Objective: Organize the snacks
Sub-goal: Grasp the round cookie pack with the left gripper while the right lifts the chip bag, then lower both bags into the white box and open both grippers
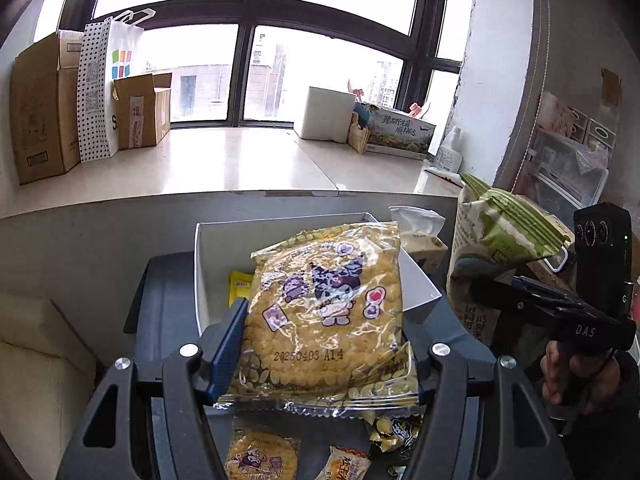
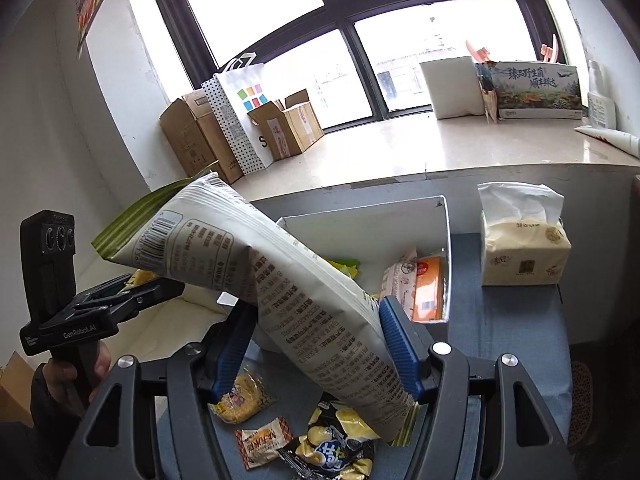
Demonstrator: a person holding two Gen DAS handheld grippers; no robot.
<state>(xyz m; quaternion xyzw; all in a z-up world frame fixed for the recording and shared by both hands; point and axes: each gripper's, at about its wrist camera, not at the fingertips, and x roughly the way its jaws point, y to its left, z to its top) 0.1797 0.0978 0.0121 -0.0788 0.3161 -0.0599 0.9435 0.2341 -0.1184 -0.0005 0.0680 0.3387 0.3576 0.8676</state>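
Left gripper (image 1: 324,344) clamped on clear corn snack pack (image 1: 326,312), cartoon print facing camera, held up over near edge of white box (image 1: 280,236). Fingers (image 1: 224,352) pressing pack sides, pack upright, bottom seal hanging below the pads. Yellow packet (image 1: 239,286) visible inside box behind it.

Right gripper (image 2: 316,344) clamped on long white-and-green snack bag (image 2: 280,292), tilted, top end leaning up-left, lower end down-right between the blue pads. Barcode and printed text facing camera. Bag raised in front of white box (image 2: 372,228); whether it touches the rim is hard to tell. Orange packet (image 2: 428,288) and pale wrapper (image 2: 396,280) standing against right wall inside box.

Loose on blue table (image 2: 512,328) under grippers: small corn pack (image 2: 244,396), orange-brown candy packet (image 2: 260,440), black chips bag (image 2: 332,444). Tissue pack (image 2: 524,248) just right of box, apart from it.

Windowsill (image 1: 224,160) behind: cardboard boxes (image 1: 40,108), dotted paper bag (image 1: 96,88), white block (image 1: 324,114), printed carton (image 1: 400,132).
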